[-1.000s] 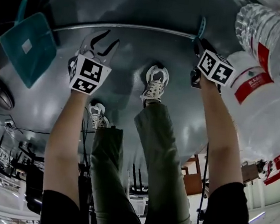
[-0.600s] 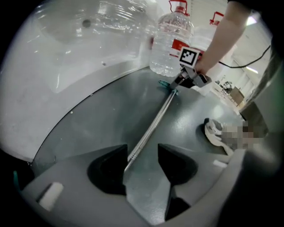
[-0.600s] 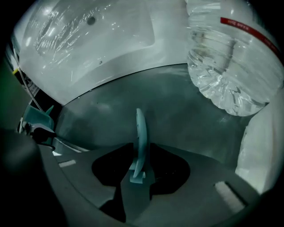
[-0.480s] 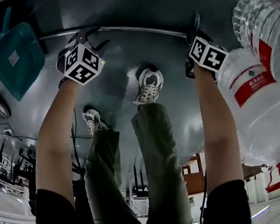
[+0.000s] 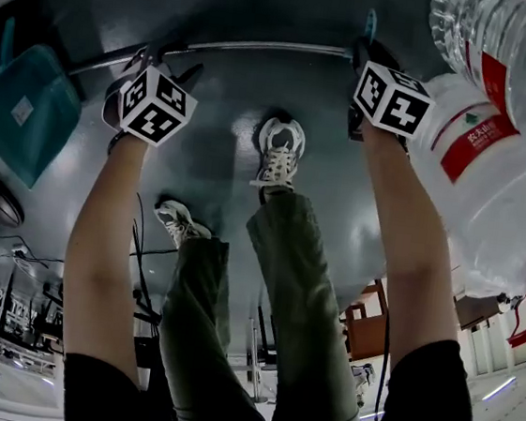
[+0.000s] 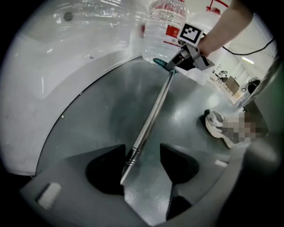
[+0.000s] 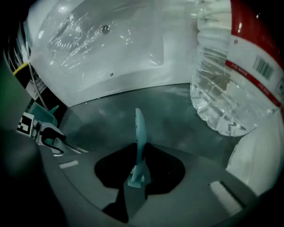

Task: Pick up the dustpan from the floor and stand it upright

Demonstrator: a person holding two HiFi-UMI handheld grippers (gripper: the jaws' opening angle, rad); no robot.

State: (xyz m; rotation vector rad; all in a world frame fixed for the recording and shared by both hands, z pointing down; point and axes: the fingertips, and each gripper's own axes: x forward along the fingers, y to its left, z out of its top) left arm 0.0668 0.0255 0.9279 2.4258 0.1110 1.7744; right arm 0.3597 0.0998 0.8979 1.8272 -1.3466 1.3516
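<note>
The teal dustpan (image 5: 24, 112) lies on the dark floor at the left of the head view. Its long metal handle (image 5: 262, 49) runs right to a teal grip. My left gripper (image 5: 158, 59) is down at the handle near the pan. In the left gripper view its jaws are opening wide, and the metal handle (image 6: 151, 119) passes between them untouched. My right gripper (image 5: 364, 51) is at the far end. There its jaws are closing, with the pads against the teal grip (image 7: 140, 137).
A large clear water bottle (image 5: 500, 119) with a red label stands close to the right gripper. The person's two shoes (image 5: 279, 150) are planted on the floor just below the handle. A pale wall (image 7: 111, 48) curves behind the handle.
My left gripper has dropped onto the metal handle and its jaws have spread around it. The right gripper has shifted slightly at the teal grip.
</note>
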